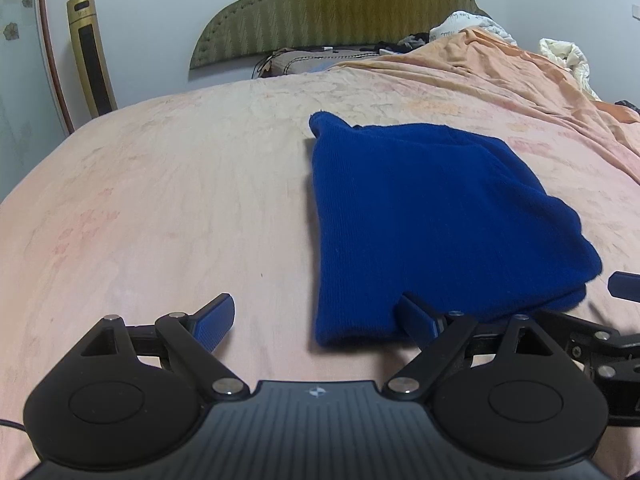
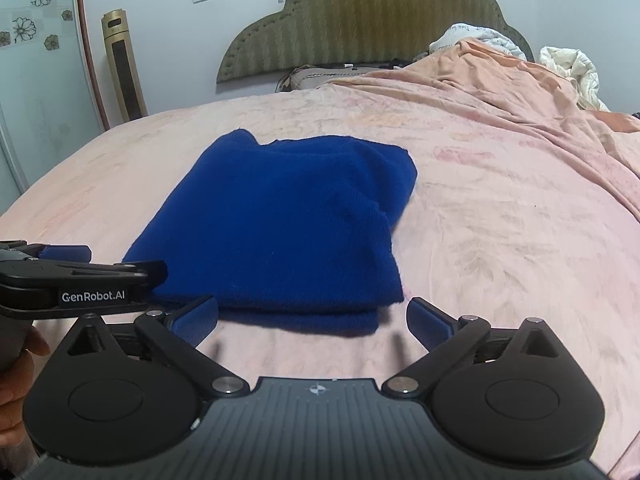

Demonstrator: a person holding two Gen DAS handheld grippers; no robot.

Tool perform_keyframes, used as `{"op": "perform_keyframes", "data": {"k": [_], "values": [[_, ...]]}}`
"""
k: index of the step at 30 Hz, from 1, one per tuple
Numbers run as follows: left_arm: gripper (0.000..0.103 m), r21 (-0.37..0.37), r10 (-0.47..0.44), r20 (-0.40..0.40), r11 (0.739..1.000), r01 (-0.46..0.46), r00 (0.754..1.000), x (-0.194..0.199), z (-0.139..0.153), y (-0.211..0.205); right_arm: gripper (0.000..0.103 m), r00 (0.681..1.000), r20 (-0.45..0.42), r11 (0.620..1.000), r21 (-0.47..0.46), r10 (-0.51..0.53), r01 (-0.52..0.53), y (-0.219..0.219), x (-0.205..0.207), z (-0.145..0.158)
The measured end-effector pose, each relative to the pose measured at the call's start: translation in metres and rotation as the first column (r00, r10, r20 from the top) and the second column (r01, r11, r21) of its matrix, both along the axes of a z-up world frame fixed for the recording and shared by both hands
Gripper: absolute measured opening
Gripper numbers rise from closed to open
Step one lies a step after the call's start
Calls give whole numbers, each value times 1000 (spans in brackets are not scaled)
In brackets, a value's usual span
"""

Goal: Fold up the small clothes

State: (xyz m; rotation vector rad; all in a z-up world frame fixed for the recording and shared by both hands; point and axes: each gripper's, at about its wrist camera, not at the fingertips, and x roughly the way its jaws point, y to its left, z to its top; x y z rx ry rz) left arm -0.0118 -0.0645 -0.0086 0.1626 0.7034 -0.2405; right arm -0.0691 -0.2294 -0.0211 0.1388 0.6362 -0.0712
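Observation:
A blue knit garment (image 1: 432, 216) lies folded into a thick rectangle on the pink bed sheet (image 1: 160, 208). It also shows in the right wrist view (image 2: 288, 220). My left gripper (image 1: 316, 320) is open and empty, at the garment's near left corner, its right finger (image 1: 418, 316) against the near edge. My right gripper (image 2: 312, 320) is open and empty, just short of the garment's near edge. The left gripper's body shows at the left of the right wrist view (image 2: 80, 280).
A green padded headboard (image 1: 340, 4) stands at the far end. An orange blanket (image 1: 500, 68) and white bedding (image 1: 568, 56) are heaped at the far right. A gold tower appliance (image 1: 90, 56) stands by the wall at the left.

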Motion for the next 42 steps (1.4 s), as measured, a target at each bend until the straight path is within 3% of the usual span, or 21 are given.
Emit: {"op": "perform_keyframes", "data": {"k": [7, 13, 22, 42], "values": [[90, 7, -7, -15, 1000, 7, 1000, -14, -4, 3, 102, 1000, -20, 1000, -26, 10, -10, 5, -9, -2], [90, 79, -12, 1, 997, 12, 1000, -24, -14, -5, 102, 999, -30, 999, -45, 17, -18, 7, -17, -3], [90, 43, 9, -35, 999, -8, 999, -23, -14, 0, 102, 999, -49, 997, -79, -3, -1, 6, -23, -8], [90, 86, 12, -14, 996, -11, 1000, -29, -12, -5, 103, 999, -38, 1000, -8, 7, -7, -1, -30, -7]]}}
